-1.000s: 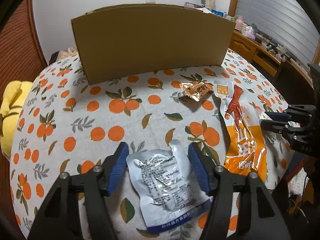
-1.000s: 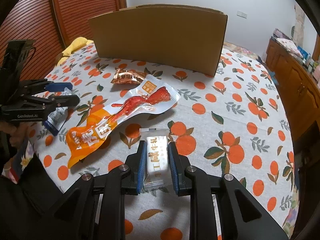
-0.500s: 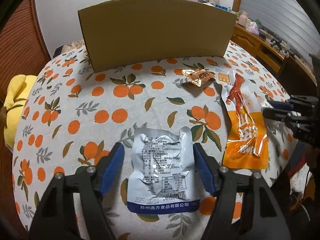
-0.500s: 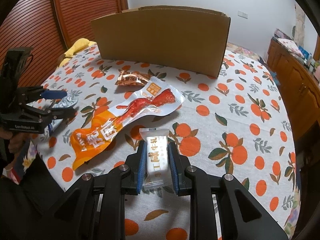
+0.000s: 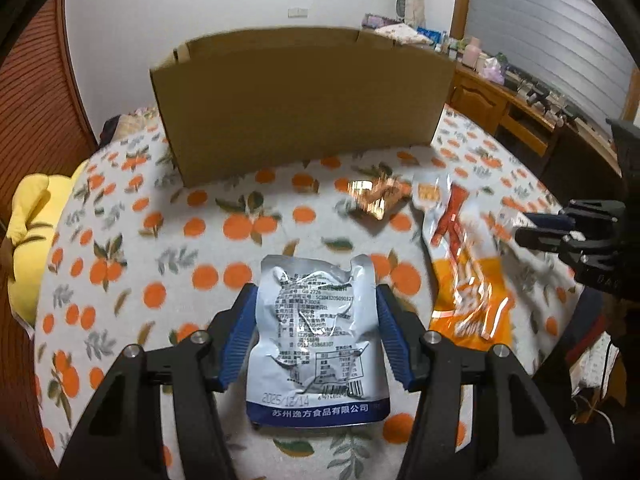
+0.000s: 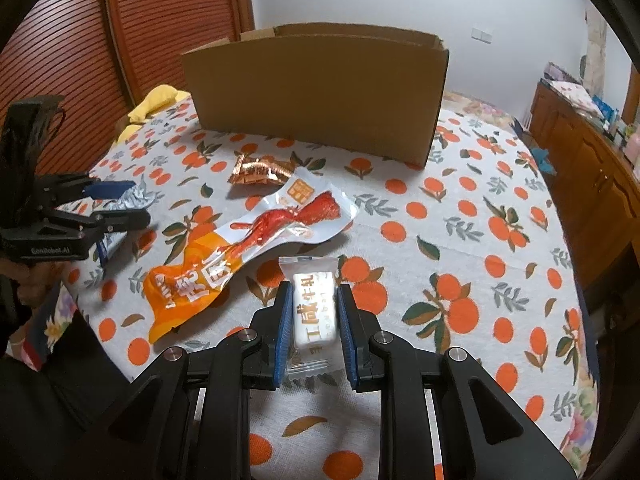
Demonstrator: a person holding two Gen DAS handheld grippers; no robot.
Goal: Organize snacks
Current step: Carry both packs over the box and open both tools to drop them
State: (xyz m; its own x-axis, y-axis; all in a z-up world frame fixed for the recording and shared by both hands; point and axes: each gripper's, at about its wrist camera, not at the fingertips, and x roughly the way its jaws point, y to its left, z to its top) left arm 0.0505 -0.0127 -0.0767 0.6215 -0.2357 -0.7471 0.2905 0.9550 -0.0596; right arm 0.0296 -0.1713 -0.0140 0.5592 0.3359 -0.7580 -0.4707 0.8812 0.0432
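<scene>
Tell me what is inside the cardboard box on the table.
Only the cardboard box outer front wall, its rim and a strip of the far inner wall show from both wrist views. Its floor and any contents are hidden behind that wall, so I cannot tell whether snacks are already inside.

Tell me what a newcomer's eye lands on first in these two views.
The tall cardboard box stands at the far side of the orange-print tablecloth. Before it lies the long orange chicken-foot packet, with a small copper wrapper beside its far end. Nearest, each gripper grips a snack: the left gripper a silver pouch, the right gripper a white candy bar.
</scene>
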